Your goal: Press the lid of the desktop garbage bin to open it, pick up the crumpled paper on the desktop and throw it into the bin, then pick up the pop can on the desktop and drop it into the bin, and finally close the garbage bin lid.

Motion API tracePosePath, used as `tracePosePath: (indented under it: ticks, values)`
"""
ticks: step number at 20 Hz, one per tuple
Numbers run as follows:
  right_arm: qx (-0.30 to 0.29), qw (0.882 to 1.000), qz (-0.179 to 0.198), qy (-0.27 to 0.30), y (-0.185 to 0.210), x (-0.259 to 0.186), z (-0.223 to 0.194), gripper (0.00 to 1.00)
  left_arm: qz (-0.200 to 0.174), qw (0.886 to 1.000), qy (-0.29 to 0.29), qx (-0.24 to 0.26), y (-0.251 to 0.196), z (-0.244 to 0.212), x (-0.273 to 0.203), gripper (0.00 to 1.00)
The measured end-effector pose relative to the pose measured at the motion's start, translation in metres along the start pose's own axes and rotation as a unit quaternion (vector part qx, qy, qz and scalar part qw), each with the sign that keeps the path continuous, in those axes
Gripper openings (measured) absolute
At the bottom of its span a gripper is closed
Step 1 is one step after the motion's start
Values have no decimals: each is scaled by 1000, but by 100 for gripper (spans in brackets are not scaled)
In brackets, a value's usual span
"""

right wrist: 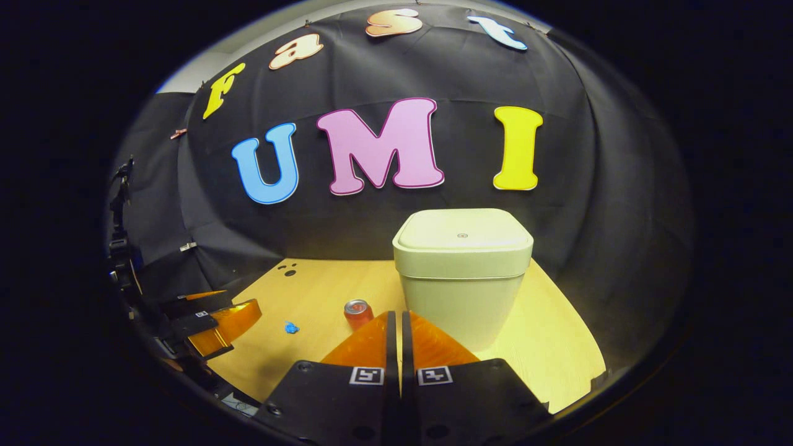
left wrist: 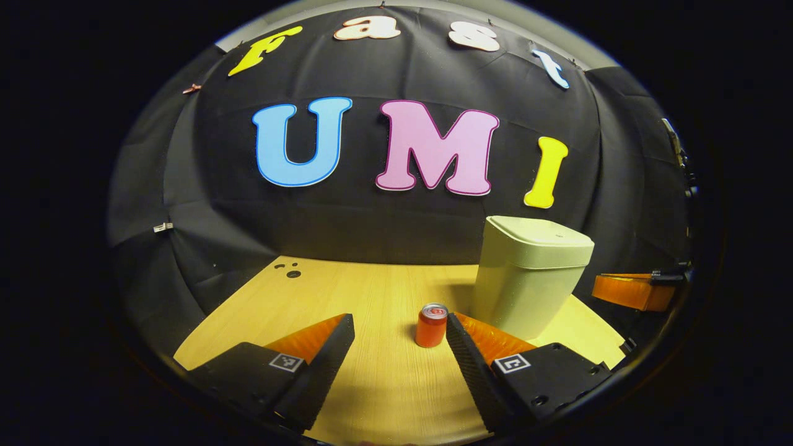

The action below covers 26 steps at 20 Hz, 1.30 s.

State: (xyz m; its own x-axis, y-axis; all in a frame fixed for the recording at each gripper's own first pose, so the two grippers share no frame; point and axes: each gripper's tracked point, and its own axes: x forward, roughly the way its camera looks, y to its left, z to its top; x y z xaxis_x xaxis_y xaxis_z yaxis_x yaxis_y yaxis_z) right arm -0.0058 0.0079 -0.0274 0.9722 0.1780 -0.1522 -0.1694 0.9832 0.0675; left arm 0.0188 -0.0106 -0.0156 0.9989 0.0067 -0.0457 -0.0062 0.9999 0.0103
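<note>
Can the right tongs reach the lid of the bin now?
Probably yes: the right tongs, closed, point at the bin, and nothing lies between them and its shut lid.

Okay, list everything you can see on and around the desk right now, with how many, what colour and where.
garbage bin: one, pale cream, lid closed, at the back right of the desk.
pop can: one, red-orange, upright on the desk, left of the bin in the right gripper view.
crumpled paper: one small piece, blue, on the desk left of the can.
desk: one, light wood, small dark holes near its far left corner.
left gripper: one, fingers spread wide, can ahead near its right finger.
right gripper: one, fingers together, pointed at the bin.
</note>
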Motion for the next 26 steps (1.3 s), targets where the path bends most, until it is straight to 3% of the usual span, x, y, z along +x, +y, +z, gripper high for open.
tracePosePath:
  ticks: [7, 18, 26]
  values:
    - [10, 1000, 1, -8, -5, 18, 24, 5, 11, 1000, 7, -2, 2, -3, 2, 96]
    - [11, 998, -51, -45, -56, 67, 83, 5, 27, 999, 22, -1, 8, -10, 17, 96]
    - [9, 997, -73, -37, -82, 114, 89, 5, 54, 998, 29, -3, 23, -13, 22, 96]
